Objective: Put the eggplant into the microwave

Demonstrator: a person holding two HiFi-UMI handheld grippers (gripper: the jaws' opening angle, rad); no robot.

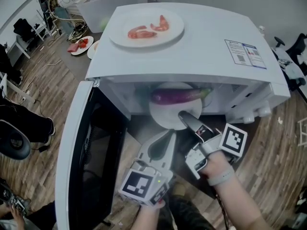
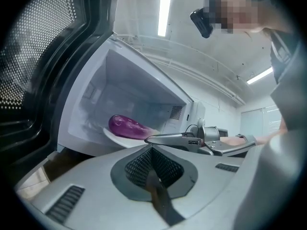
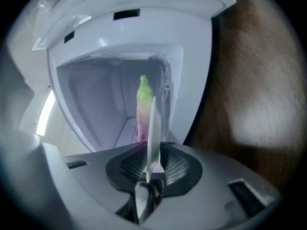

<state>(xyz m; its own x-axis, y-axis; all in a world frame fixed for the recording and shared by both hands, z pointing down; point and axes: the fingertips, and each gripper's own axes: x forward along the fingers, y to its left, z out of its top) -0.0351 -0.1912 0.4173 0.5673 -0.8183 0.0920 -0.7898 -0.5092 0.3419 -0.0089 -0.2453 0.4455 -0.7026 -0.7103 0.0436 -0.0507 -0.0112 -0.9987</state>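
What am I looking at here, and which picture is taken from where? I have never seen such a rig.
No robot: a person holds a two-jaw gripper in each hand. The head view looks down from the person's head; each gripper view looks along that gripper's jaws. A white microwave stands with its door open. Inside, a purple eggplant lies on a white plate. On top sits a second plate with shrimp. The right gripper has the white plate's rim between its jaws, which look apart from it. The left gripper is beside it, jaws together, empty.
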